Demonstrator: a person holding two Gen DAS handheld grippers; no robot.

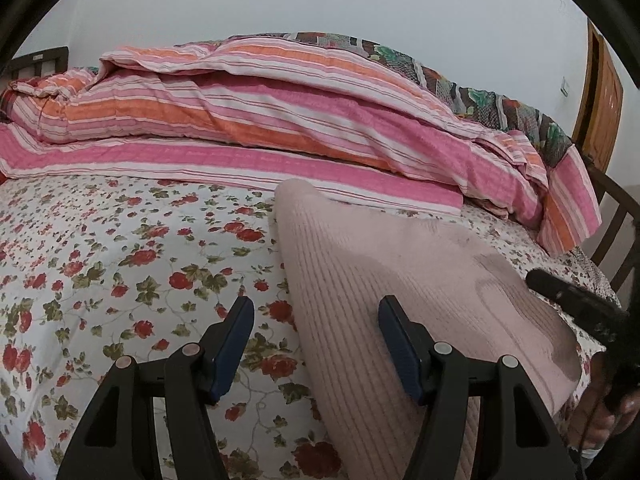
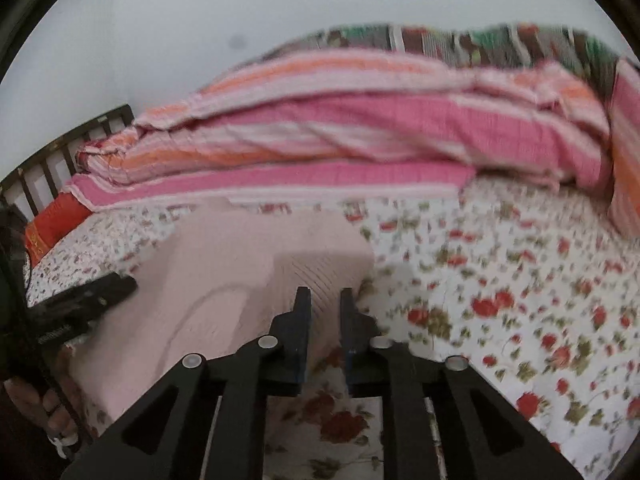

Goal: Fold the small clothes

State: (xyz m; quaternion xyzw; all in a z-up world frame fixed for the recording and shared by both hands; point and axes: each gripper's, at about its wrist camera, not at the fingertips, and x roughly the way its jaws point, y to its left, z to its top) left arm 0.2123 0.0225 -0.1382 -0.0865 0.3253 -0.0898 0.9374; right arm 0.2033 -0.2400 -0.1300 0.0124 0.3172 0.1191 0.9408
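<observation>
A pale pink ribbed knit garment (image 1: 400, 280) lies on the floral bed sheet (image 1: 120, 260); part of it looks folded over on itself. My left gripper (image 1: 316, 308) is open above its left edge, one finger over the sheet, the other over the knit. In the blurred right wrist view the garment (image 2: 224, 280) lies at centre left. My right gripper (image 2: 325, 300) hovers over its right edge with the jaws a narrow gap apart and nothing between them. The right gripper also shows at the right edge of the left wrist view (image 1: 576, 300), and the left gripper at the left of the right wrist view (image 2: 84, 296).
A pink and orange striped quilt (image 1: 280, 120) is bunched along the back of the bed, with a patterned blanket (image 1: 480, 92) behind it. A dark wooden bed rail (image 2: 52, 160) stands at one end, a wooden door (image 1: 600, 108) at the far right.
</observation>
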